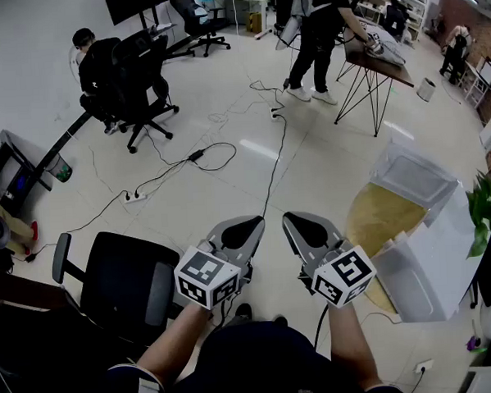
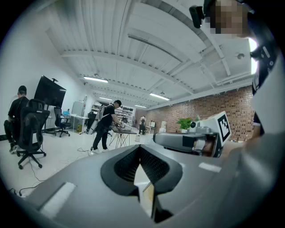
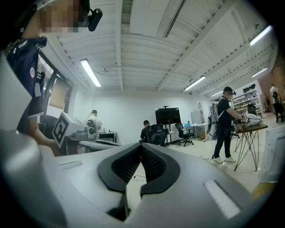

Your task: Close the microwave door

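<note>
No microwave shows in any view. I hold both grippers side by side in front of my body, above the pale tiled floor [image 1: 225,110]. The left gripper [image 1: 246,229] has its jaws closed together, nothing between them; its marker cube [image 1: 205,277] faces up. The right gripper [image 1: 299,225] is likewise shut and empty, with its cube [image 1: 342,275] beside my hand. In the left gripper view the left gripper [image 2: 140,148] points across the room, the right gripper's body at its right. In the right gripper view the right gripper [image 3: 141,145] points toward a far wall.
A black office chair [image 1: 119,284] stands close at my left. Cables [image 1: 270,170] and a power strip [image 1: 135,197] lie on the floor ahead. A white unit with a translucent bin [image 1: 417,182] and a plant [image 1: 488,207] are at my right. A seated person [image 1: 99,68] and a standing person [image 1: 319,32] are farther off.
</note>
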`<state>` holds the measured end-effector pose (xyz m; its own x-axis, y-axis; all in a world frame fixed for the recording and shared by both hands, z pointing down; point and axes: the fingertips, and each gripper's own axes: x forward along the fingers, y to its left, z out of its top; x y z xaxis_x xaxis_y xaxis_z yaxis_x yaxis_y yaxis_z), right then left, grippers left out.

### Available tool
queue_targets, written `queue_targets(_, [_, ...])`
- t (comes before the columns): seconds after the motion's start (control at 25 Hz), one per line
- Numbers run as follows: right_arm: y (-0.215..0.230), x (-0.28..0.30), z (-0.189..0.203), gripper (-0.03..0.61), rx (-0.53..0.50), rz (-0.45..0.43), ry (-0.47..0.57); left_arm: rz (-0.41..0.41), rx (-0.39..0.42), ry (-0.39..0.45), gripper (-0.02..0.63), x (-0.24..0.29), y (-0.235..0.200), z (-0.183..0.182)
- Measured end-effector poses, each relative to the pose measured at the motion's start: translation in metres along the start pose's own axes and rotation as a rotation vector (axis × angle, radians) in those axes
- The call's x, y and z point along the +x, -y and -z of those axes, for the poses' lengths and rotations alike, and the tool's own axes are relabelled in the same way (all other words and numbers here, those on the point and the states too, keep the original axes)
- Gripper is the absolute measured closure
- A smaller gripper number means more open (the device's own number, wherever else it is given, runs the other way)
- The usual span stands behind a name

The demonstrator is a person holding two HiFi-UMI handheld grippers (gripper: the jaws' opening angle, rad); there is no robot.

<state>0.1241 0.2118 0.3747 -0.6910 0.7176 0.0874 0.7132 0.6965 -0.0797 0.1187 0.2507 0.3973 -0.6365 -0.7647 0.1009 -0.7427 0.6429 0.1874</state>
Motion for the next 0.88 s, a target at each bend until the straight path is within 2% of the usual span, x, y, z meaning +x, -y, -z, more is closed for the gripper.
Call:
queue_targets(0.52, [0.002, 0.014, 0.007, 0.577, 0.002, 0.03, -0.019, 0.038, -0.013, -0.021, 0.601, 0.003, -0.017, 0.009])
queue_targets(0.88, [0.012, 0.025, 0.011, 0.577, 0.005, 0.114, -0.011, 0.106, -0.009, -0.042, 0.601, 0.01, -0.034, 0.016])
